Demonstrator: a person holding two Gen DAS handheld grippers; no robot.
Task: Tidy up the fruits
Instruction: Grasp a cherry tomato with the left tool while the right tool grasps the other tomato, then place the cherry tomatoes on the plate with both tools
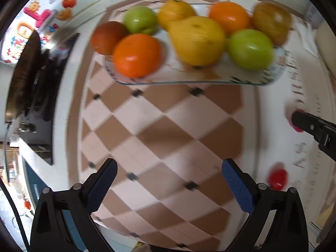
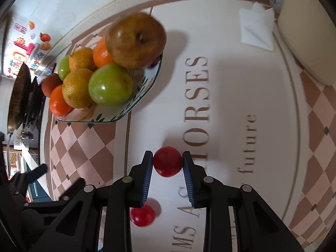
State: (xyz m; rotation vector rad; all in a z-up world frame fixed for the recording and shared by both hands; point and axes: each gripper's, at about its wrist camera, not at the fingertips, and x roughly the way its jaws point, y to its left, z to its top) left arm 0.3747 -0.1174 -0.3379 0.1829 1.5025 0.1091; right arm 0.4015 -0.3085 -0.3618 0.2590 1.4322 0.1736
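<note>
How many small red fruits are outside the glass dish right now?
2: one small red fruit between the right gripper's fingers, a second red fruit loose on the tablecloth below the gripper. Others may be hidden.

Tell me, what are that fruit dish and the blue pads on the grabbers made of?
The fruit dish looks like clear glass: the checkered cloth shows through its greenish rim, and a leaf pattern is printed on it. The pads on the left gripper look like blue rubber or soft plastic, matte with a fine ribbed texture.

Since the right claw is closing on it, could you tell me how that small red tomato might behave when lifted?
The tomato looks round and glossy, so it may slip between the right claw pads. It appears small, probably light. Set on the table, it would likely roll.
</note>
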